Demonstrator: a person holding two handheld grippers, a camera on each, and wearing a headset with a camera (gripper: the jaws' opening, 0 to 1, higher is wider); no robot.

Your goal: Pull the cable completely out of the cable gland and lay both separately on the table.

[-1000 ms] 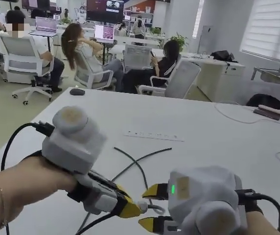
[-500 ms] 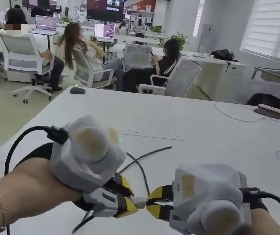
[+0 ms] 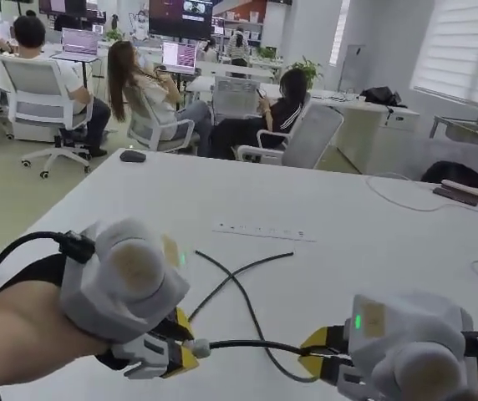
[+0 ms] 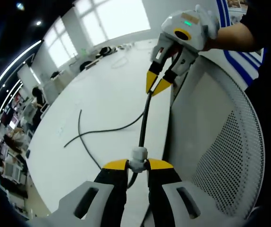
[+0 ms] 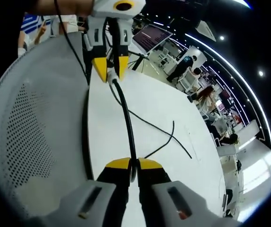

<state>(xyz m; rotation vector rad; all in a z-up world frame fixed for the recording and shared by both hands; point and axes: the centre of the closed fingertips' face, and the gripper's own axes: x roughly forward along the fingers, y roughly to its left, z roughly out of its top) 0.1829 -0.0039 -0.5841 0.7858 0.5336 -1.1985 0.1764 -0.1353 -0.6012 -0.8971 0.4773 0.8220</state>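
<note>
My left tool (image 4: 138, 164) pinches the small white gland (image 4: 138, 158) between its yellow tips. The black cable (image 4: 145, 118) comes out of the gland and runs straight across to my right tool (image 5: 129, 164). That tool squeezes the cable tight between its own yellow tips. The cable is stretched between the two tools. It hangs in the air, close to the near edge of the counter (image 3: 373, 242). The cable is not out of the gland yet.

Past the tools, more toward the middle of the counter, two black lines (image 3: 239, 276) cross each other flat on the white top. I cannot tell if one of them is the tail of the same cable. A thin white strip (image 3: 264, 230) lies farther on. A white chair (image 4: 221, 142) with little holes in its back stands right beside the near edge.
</note>
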